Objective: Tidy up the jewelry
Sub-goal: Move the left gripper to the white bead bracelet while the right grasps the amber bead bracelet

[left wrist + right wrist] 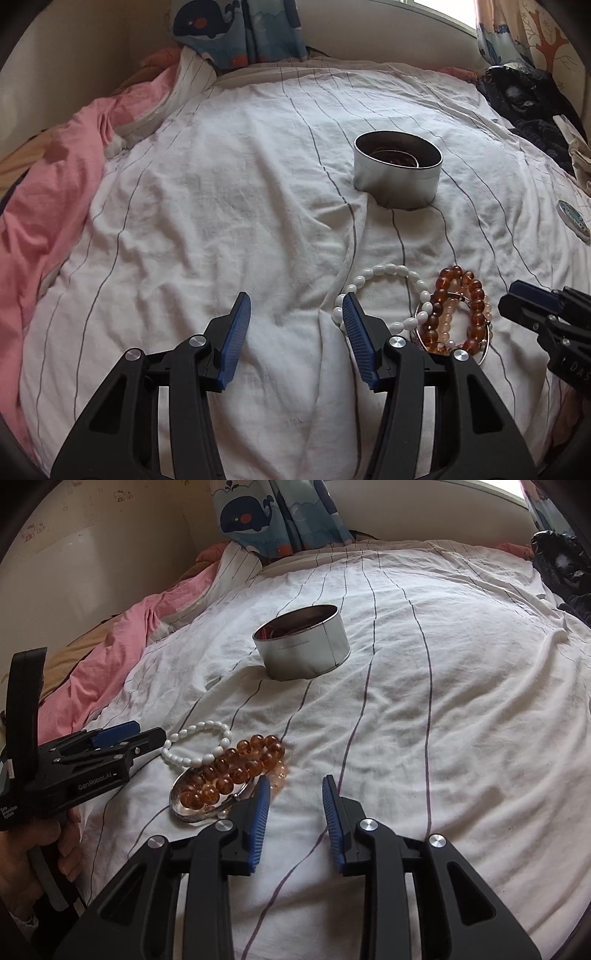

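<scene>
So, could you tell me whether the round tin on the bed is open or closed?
Open. The tin has no lid on, and both views look down past its rim to dark items inside.

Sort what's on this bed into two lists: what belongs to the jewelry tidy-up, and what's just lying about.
Belongs to the job:
- white bead bracelet
- amber bead bracelets
- silver bangle
- round metal tin, something already inside
- left gripper, right gripper, both empty

Just lying about:
- pink bedding
- whale-print curtain
- dark clothing
- small round lid
</scene>
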A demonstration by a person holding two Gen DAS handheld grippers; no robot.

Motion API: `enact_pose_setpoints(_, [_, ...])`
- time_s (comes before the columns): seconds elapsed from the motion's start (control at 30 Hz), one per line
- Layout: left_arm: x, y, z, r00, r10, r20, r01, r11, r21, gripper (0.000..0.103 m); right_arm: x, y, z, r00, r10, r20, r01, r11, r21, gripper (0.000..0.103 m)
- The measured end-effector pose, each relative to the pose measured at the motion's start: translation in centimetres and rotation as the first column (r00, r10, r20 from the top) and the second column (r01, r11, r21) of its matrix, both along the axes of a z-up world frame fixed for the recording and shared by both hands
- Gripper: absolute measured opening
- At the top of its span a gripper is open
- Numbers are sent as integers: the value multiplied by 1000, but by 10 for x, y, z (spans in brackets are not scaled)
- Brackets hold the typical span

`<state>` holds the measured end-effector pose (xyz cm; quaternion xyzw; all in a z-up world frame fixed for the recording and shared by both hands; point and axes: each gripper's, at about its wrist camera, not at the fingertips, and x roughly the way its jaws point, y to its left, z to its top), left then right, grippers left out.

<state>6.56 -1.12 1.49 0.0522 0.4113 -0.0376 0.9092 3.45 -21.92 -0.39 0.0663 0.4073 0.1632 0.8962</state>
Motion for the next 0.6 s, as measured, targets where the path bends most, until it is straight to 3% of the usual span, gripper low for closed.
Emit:
enact_pose_setpoints(0.13, [-7, -23, 8, 994, -91, 57, 90, 996, 19, 50, 8, 3, 0, 1000, 10, -10, -10, 1000, 16, 30])
enact_pose_setpoints(0.23, [2, -39, -5, 993, -121, 10, 121, 991, 62, 50, 16, 11, 2, 999, 37, -14, -37, 999, 31, 30])
enact_pose_setpoints(0.33, [12, -28, -16, 998, -52, -27, 53, 997, 56, 50, 27, 20, -1, 997, 61, -43, -59, 998, 37, 30])
enact_pose_setpoints(0.43, [11, -8, -14, 1000, 14, -14, -13, 998, 66, 50, 38, 29, -8, 992, 93, -85, -89, 995, 49, 30])
enact_pose_setpoints(0.6, [11, 17, -8, 997, 82, -2, -82, 994, 66, 50, 31, 28, 2, 995, 103, -7, -102, 993, 62, 12])
